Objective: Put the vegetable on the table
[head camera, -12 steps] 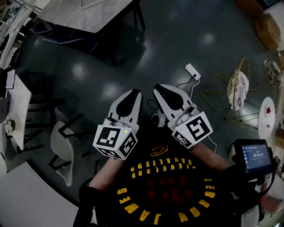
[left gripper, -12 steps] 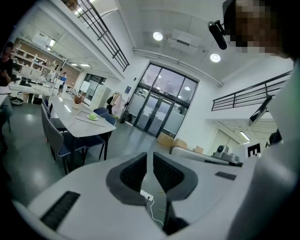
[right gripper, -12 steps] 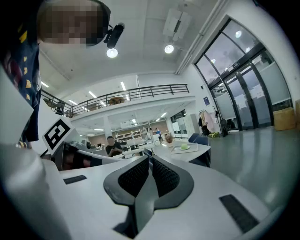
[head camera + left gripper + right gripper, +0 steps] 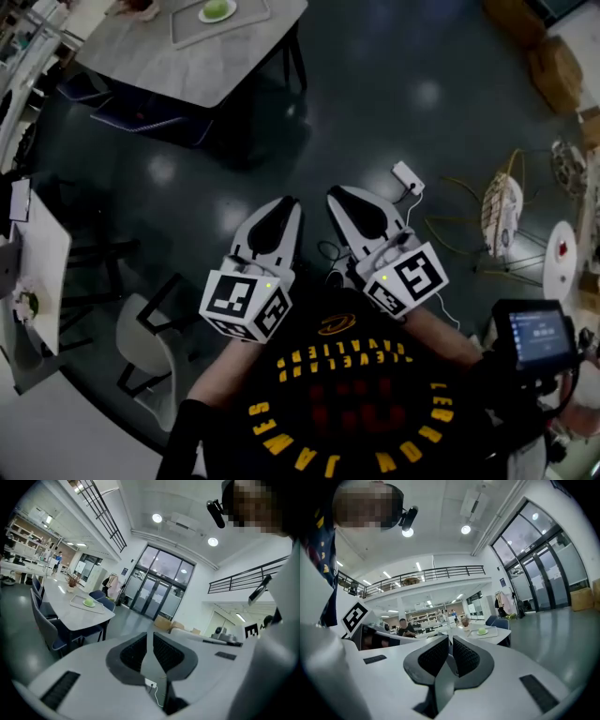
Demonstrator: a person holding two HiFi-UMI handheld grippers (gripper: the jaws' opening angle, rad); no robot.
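Both grippers were held close to the person's chest, over a dark glossy floor. The left gripper (image 4: 287, 204) had its two ribbed black fingers pressed together at the tips, pinching nothing. Its own view showed only a small white plug block (image 4: 149, 683) with a cable on the floor, through the slit lower down. The right gripper (image 4: 339, 197) was closed the same way and also empty.

The round green vegetable (image 4: 217, 10) lay on a small white plate in a flat tray (image 4: 77, 602) on the pale grey tabletop (image 4: 206, 66), well apart from both grippers. The head view caught it only at the top edge. The left gripper view showed the table from the side, with dark blue chairs (image 4: 49, 632) and tall glass doors (image 4: 154, 597) behind it. The right gripper view alone showed a seated person (image 4: 403, 626) beyond the table — small and far off
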